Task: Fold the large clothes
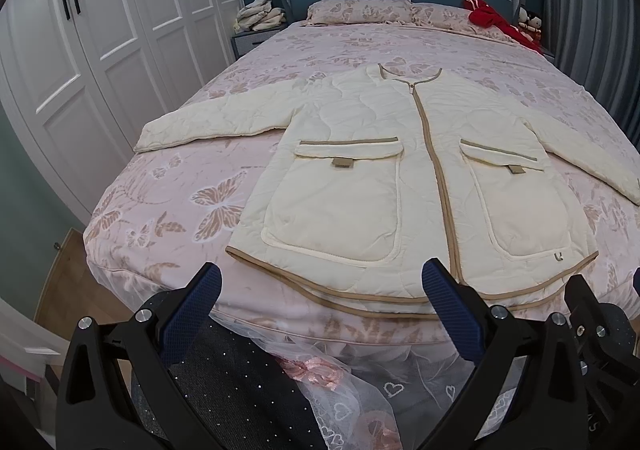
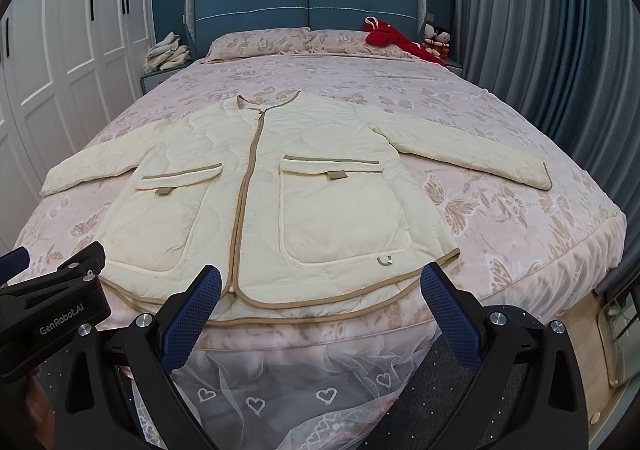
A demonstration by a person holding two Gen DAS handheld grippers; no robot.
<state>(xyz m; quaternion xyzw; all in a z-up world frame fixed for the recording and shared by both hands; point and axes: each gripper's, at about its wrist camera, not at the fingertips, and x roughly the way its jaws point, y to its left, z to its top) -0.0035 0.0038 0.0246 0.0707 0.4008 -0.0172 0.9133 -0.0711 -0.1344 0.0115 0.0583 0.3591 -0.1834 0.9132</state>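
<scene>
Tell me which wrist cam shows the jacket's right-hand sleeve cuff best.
Right wrist: that sleeve lies fully in frame, tan-edged cuff visible. The left wrist view shows the same sleeve running to the frame edge, cuff cut off.

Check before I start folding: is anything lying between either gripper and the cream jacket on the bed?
Nothing visible does. The left gripper and right gripper hang open just short of the jacket, whose hem lies at the bed edge. The red garment lies far off by the pillows.

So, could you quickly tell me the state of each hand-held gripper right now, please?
Left hand-held gripper: open, holding nothing.
Right hand-held gripper: open, holding nothing.
</scene>
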